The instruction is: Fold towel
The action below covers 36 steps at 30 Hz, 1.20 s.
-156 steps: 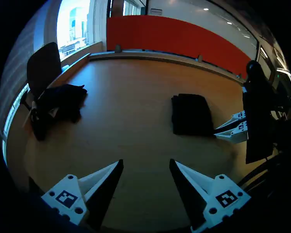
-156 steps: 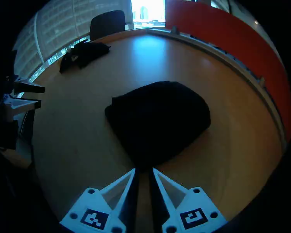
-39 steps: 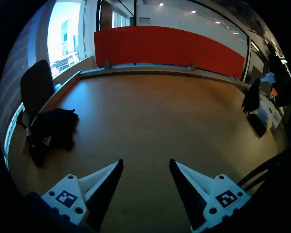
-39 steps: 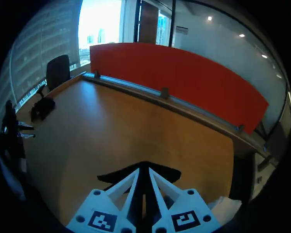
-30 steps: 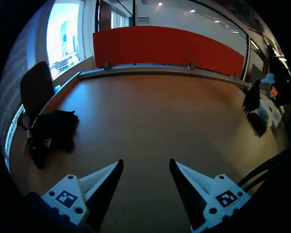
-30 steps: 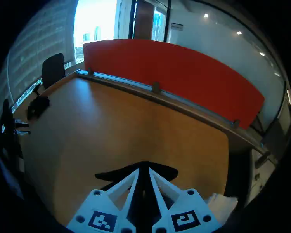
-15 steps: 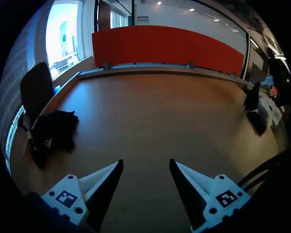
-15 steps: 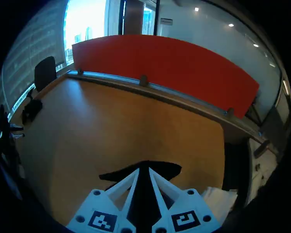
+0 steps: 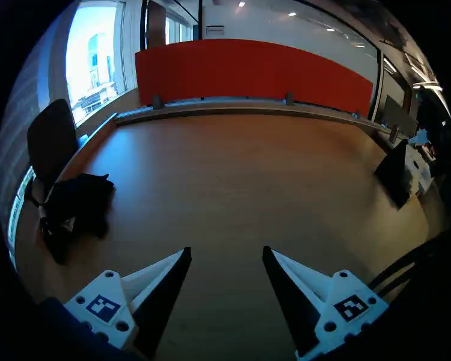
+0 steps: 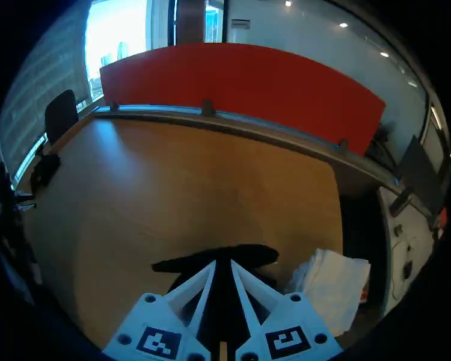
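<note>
My right gripper (image 10: 222,265) is shut on a dark towel (image 10: 237,254), which hangs from the fingers above the wooden table (image 10: 165,180); most of the cloth is hidden under the fingers. In the left gripper view the same dark towel (image 9: 395,171) hangs in the air at the table's far right edge. My left gripper (image 9: 225,249) stands open above the near part of the table (image 9: 237,174), with nothing between its fingers. The left gripper (image 10: 18,201) also appears small at the far left of the right gripper view.
A stack of folded white towels (image 10: 332,287) lies just right of the held towel, by the table's right edge. A pile of dark cloth (image 9: 75,198) sits at the table's left end beside an office chair (image 9: 48,138). A red partition (image 9: 249,63) runs along the far edge.
The right gripper has lifted the folded dark towel off the table and carried it to the right; the white stack has come into view. The left gripper has stayed open and barely moved.
</note>
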Motion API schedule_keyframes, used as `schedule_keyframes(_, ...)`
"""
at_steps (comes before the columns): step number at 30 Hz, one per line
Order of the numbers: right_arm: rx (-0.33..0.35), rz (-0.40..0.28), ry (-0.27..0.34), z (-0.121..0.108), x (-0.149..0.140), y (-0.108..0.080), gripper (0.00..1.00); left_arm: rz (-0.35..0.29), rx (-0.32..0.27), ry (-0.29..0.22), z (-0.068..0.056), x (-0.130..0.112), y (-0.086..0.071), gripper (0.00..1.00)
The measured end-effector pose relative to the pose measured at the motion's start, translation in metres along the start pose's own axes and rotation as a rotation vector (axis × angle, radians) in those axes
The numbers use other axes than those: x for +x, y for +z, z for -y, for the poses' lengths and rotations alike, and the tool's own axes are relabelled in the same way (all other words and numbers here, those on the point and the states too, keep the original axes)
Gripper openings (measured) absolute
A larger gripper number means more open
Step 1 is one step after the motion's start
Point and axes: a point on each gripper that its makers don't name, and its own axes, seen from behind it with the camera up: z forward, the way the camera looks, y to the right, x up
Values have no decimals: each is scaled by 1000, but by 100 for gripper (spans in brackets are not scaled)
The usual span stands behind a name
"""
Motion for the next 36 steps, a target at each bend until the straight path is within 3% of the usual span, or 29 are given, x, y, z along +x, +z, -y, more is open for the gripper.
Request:
schedule_keyframes(6,-11,28,4,6,-30,-6,5,3,-7,8,-3,0,0,87)
schedule_keyframes(18,-93,91,23,-20,-74,-4,5,2,-7,23,-2,0,-6,88)
schedule_keyframes(27,-102,80,-2,-22,-65,-4,5,9,-4,24,-1,-4,-6,87)
schedule_keyframes(36,-102,71,-111,-27,-33,6,5,13,1,21,0,-7,-8,88)
